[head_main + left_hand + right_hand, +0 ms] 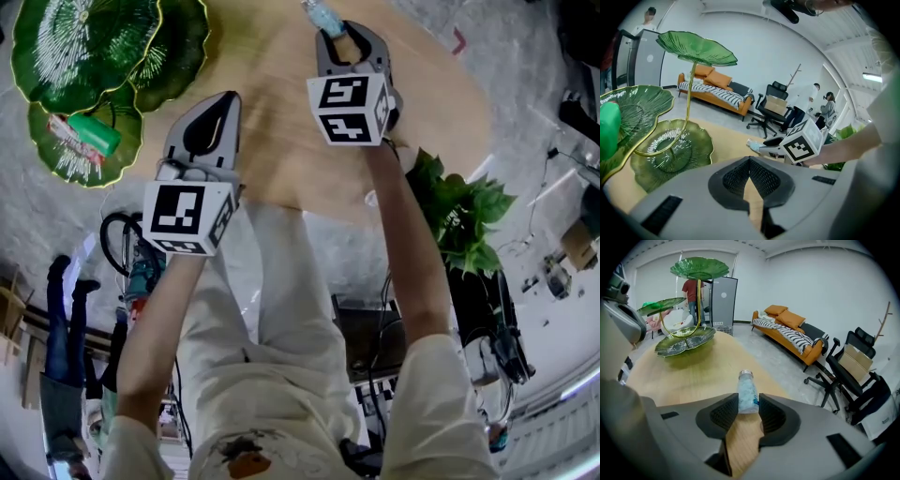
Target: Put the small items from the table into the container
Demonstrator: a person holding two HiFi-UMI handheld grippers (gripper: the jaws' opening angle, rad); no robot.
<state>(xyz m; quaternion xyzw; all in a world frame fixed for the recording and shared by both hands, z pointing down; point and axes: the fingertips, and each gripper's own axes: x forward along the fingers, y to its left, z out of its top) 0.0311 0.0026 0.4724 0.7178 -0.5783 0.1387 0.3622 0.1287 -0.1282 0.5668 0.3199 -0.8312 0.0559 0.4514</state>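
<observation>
Right gripper [749, 401] — pads pinching small clear bottle [746, 392] with pale blue contents. Lower part of bottle sits between pads, metal cap points away from gripper. Bottle is low over wooden surface [693, 376]; contact with it cannot be told. Left gripper [750, 161] — jaws pressed together, nothing between them. Green leaf-dish stand [675, 150] is near left gripper, ahead and to its left; well apart from right gripper, ahead-left. Green item [94, 134] lies in one leaf dish.
</observation>
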